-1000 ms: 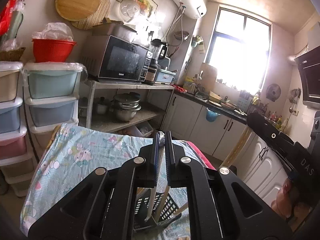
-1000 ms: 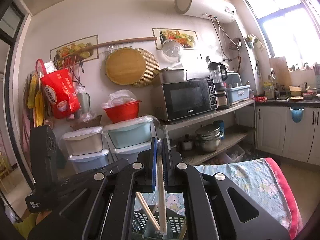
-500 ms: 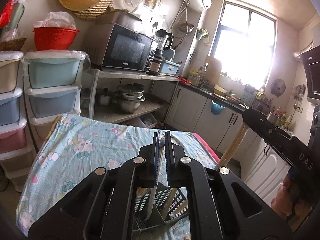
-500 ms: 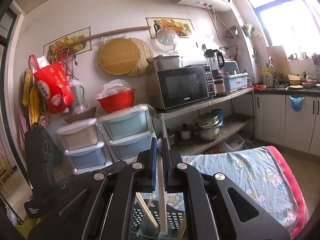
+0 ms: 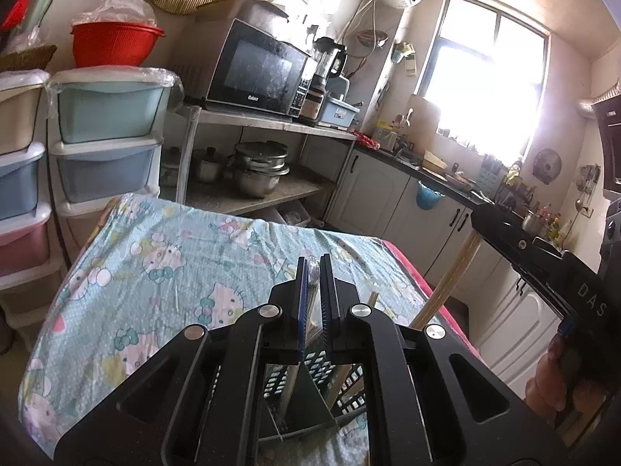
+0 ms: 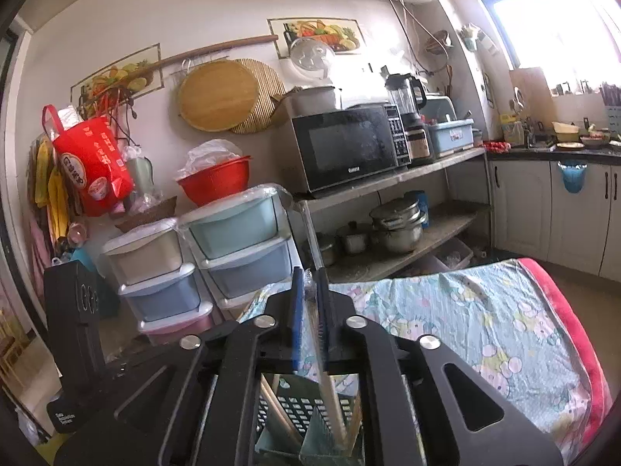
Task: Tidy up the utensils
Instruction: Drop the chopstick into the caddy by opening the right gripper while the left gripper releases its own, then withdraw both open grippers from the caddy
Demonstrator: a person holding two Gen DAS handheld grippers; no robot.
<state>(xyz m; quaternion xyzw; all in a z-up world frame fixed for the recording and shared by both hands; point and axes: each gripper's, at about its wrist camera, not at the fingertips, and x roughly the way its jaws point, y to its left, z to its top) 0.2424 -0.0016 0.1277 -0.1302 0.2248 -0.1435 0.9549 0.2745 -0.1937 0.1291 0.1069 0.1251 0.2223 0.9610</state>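
My left gripper (image 5: 313,268) is shut on a pale chopstick (image 5: 292,382) that hangs down into a dark perforated utensil basket (image 5: 322,365) below the jaws. My right gripper (image 6: 309,276) is shut on another wooden chopstick (image 6: 330,400), its lower end inside the same basket (image 6: 306,407), where other chopsticks (image 6: 277,411) lean. The right gripper's body (image 5: 543,260) and its chopstick (image 5: 450,283) show at the right of the left wrist view. The left gripper's body (image 6: 73,334) shows at the left of the right wrist view.
The basket stands on a table with a light blue cartoon-print cloth (image 5: 167,268). Beyond it are stacked plastic drawers (image 5: 104,143), a metal shelf with a microwave (image 5: 264,77) and pots (image 5: 260,171), and white kitchen cabinets (image 5: 392,209).
Both grippers have tilted downward over the basket, so more of the table cloth shows. Both stay shut on their chopsticks, which sit lower in the basket.
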